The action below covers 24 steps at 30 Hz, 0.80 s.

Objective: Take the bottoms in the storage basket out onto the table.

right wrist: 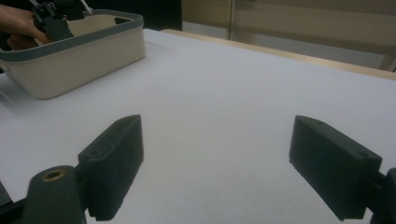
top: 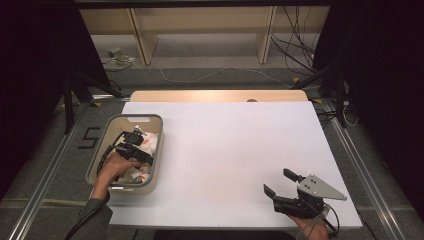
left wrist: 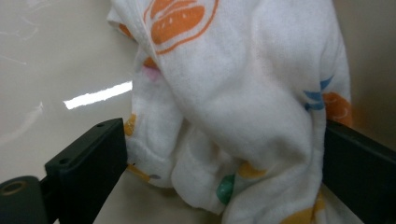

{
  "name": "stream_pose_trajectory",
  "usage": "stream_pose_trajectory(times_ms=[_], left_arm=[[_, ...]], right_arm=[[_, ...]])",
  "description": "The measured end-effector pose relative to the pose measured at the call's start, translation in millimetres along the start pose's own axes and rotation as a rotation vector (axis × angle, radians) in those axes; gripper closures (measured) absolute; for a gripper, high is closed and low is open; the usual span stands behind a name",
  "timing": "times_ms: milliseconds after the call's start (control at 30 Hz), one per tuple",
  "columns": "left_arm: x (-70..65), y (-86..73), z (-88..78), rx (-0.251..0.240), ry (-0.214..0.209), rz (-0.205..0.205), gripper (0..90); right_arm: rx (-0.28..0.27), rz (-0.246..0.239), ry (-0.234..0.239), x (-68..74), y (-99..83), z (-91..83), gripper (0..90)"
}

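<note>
A white cloth (left wrist: pixel 243 93) printed with orange, blue and green shapes lies bunched in a cream bin (top: pixel 159 150) with a grey rim at the table's left. My left gripper (top: pixel 134 146) reaches down into that bin. In the left gripper view its jaws stand wide apart, open, on either side of the cloth, which fills the gap of the left gripper (left wrist: pixel 226 154). My right gripper (top: pixel 277 181) hovers low over the white table top (top: pixel 225 145) near the front right, open, nothing between its fingers (right wrist: pixel 116 158).
In the right gripper view the bin (right wrist: pixel 84 56) stands far off at the upper left with the left hand (right wrist: pixel 18 25) in it. Behind the white sheet a strip of wooden table edge (top: pixel 215 95) shows. Cables lie on the floor beyond.
</note>
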<state>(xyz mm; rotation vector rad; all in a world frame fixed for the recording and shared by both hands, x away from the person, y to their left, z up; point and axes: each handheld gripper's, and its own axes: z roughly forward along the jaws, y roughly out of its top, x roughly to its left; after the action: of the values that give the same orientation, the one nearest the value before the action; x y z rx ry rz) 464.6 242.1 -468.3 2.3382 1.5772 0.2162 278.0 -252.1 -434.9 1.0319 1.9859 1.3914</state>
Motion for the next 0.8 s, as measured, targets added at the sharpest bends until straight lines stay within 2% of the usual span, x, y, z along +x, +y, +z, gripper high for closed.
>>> stream_pose_trajectory(times_ms=[67, 133, 167, 300, 467, 600, 700, 800], left_arm=[[-0.8, -0.3, -1.5, -0.007, -0.009, 0.003, 15.8], [-1.8, -0.8, -2.5, -0.011, 0.016, -0.002, 20.4], [-2.0, -1.0, -4.0, -0.016, 0.009, -0.004, 24.0], [-6.7, 0.0, -6.7, -0.03, -0.014, -0.005, 49.3], [-10.3, 0.8, -6.7, -0.042, -0.044, -0.003, 66.7], [-8.1, -0.5, -6.5, -0.059, -0.075, -0.009, 72.7], [-4.2, -2.0, -6.6, -0.073, -0.108, -0.026, 73.8], [-2.2, -2.9, -7.1, -0.076, -0.124, -0.03, 74.2]], right_arm=[[-0.001, -0.003, -0.004, 0.2, 0.0, -0.4, 18.9], [-0.003, -0.001, -0.004, -0.2, 0.0, -0.7, 19.0], [-0.002, 0.0, -0.006, -0.4, 0.0, -0.9, 19.0], [-0.001, -0.002, -0.007, -0.4, -0.1, -0.8, 19.1], [-0.001, 0.0, -0.01, -0.6, -0.1, -0.7, 19.3], [0.001, 0.0, -0.015, -0.7, -0.3, -0.4, 19.5], [0.004, 0.002, -0.015, -0.6, -0.2, -0.5, 19.8], [0.005, 0.003, -0.017, -1.2, -0.2, -0.8, 19.8]])
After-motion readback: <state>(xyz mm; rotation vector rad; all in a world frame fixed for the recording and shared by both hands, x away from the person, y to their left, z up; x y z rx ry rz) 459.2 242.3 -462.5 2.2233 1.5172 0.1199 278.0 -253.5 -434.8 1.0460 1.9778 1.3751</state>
